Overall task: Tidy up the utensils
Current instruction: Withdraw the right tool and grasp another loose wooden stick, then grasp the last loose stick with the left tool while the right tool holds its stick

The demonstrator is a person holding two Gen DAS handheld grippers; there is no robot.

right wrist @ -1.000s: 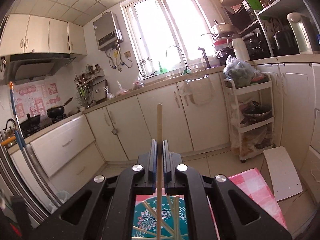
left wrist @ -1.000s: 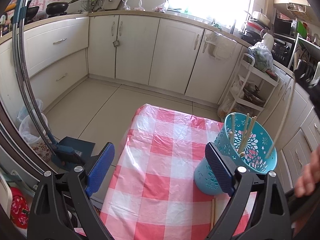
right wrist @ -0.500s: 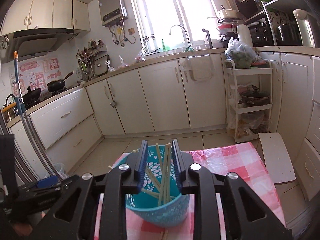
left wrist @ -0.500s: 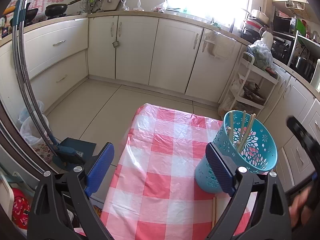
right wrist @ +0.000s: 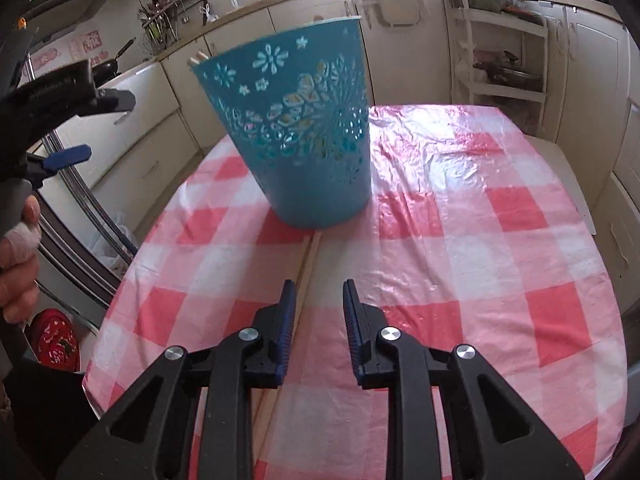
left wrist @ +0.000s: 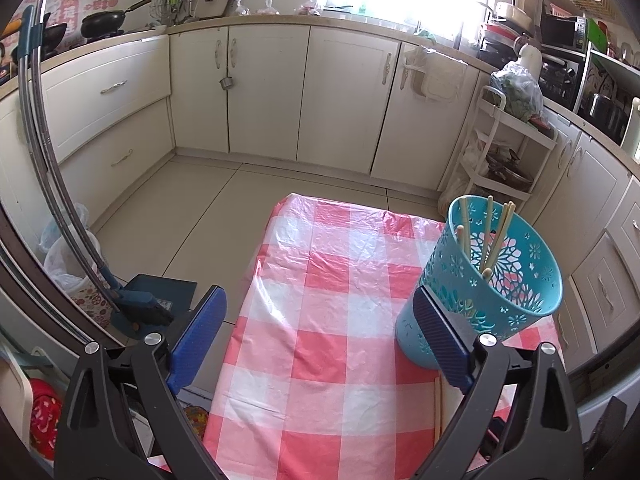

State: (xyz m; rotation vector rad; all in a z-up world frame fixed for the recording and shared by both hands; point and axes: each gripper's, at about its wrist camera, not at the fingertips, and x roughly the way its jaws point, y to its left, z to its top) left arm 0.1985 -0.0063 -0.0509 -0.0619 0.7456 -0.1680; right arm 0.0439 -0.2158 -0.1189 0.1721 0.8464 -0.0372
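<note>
A teal perforated basket (left wrist: 500, 280) (right wrist: 296, 140) stands on the table's pink checked cloth (left wrist: 320, 320) with several wooden chopsticks (left wrist: 490, 236) upright in it. More chopsticks (right wrist: 308, 264) (left wrist: 438, 408) lie flat on the cloth in front of the basket. My right gripper (right wrist: 320, 292) hovers low over them, tilted down; its jaws stand a little apart and are closing, with nothing pressed between them, and the chopsticks run under the left finger. My left gripper (left wrist: 318, 292) (right wrist: 108, 126) is wide open and empty, its right finger beside the basket's base.
The table's near and left edges drop to a tiled floor (left wrist: 192, 208). A dustpan and broom (left wrist: 144, 304) stand left of the table. Cabinets (left wrist: 344, 96) and a white shelf trolley (left wrist: 508, 152) line the far wall. A hand (right wrist: 18, 256) holds the left gripper.
My right gripper, shut on an upright chopstick above the basket a second ago, let it go into the basket and has come down to the cloth. The left gripper has stayed still.
</note>
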